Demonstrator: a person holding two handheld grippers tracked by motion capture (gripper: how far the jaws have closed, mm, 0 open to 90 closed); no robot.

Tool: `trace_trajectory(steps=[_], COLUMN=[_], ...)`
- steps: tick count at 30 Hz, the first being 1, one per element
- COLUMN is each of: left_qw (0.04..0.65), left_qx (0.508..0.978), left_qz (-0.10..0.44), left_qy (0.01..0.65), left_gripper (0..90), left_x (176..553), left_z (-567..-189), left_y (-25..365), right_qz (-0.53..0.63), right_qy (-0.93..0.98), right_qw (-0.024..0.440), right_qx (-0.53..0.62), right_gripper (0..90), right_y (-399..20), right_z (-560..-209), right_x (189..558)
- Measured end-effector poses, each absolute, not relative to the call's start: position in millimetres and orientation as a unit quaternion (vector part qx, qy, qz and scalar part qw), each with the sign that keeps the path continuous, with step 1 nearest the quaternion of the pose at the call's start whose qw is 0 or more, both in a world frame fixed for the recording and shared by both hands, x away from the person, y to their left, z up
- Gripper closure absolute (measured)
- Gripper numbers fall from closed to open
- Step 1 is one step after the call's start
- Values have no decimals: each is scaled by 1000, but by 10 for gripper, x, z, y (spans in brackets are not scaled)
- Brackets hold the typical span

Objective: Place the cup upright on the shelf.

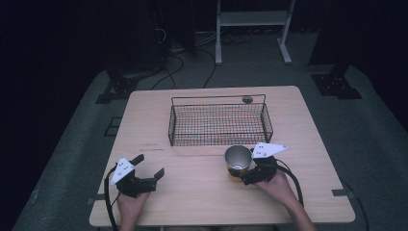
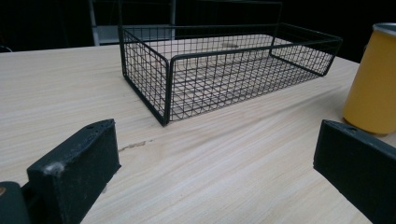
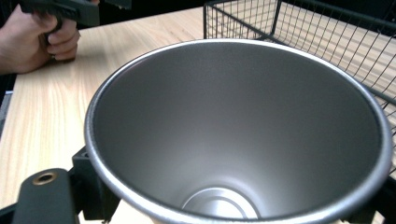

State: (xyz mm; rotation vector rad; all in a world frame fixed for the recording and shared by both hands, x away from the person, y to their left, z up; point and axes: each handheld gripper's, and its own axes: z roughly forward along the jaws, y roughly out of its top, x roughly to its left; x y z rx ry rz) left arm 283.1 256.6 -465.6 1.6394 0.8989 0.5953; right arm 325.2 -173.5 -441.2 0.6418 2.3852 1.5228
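Two hand-held grippers sit low over a wooden table (image 1: 202,192): the right gripper (image 1: 250,174) clamps an upright yellow cup (image 1: 237,162) (steel inside) just before a wire basket (image 1: 219,122), the left gripper (image 1: 146,168) gapes wide.

Black rectangular wire-mesh basket (image 1: 219,120) sits at the far middle of the pale wooden table (image 1: 202,192) | upright yellow metal cup with steel interior (image 1: 238,162) stands just in front of the basket's right end, right gripper (image 1: 252,168) against it | left gripper (image 1: 150,167), jaws apart, rests well in front of the basket's left end.
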Motion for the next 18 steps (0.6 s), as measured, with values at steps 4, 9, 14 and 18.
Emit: trace_trajectory(steps=[4,9,14,18], left_qw=[556,556,556,556], left_qx=[694,694,695,695], left_qz=[252,252,252,253], left_qy=[381,381,380,380], left_gripper=[0,0,0,0], left_x=[2832,2831,2831,2832], left_z=[-4656,-4657,-4657,-4657], left_y=[2567,2562,2562,2560], right_qz=[523,528,531,533], right_qy=[815,813,813,813], right_qw=[124,121,122,120], right_qx=[217,214,208,202], right_gripper=[139,140,140,140], right_y=[-1743,-1751,-1743,-1731], right_z=[-4312,-4201,-4109,-4019], right_x=[3260,3289,3317,3360])
